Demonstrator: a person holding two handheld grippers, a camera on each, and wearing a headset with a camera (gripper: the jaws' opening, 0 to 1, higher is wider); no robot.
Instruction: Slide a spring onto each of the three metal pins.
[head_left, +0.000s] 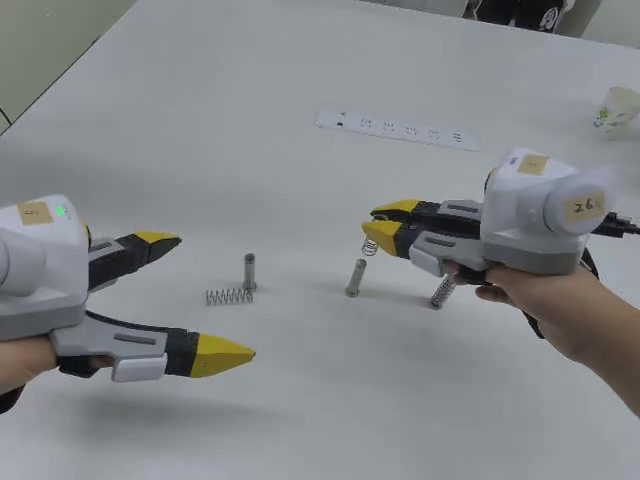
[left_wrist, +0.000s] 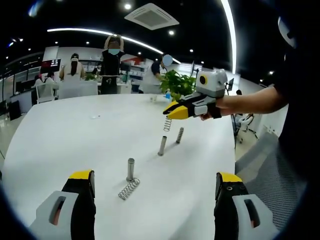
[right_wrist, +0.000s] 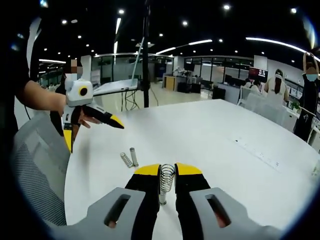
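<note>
Three metal pins stand on the white table (head_left: 200, 120): a bare left pin (head_left: 249, 272), a bare middle pin (head_left: 355, 278), and a right pin (head_left: 441, 291) with a spring around it. A loose spring (head_left: 228, 296) lies beside the left pin. My right gripper (head_left: 368, 224) is shut on a spring (head_left: 370, 246) that hangs just above and behind the middle pin. In the right gripper view that spring (right_wrist: 166, 178) stands upright between the jaws, over a pin (right_wrist: 162, 200). My left gripper (head_left: 215, 295) is wide open near the loose spring, which lies ahead of it (left_wrist: 128, 188).
A white power strip (head_left: 397, 129) lies at the back of the table, and a paper cup (head_left: 617, 107) stands at the far right. Several people and a green plant (left_wrist: 179, 82) are beyond the table's far edge.
</note>
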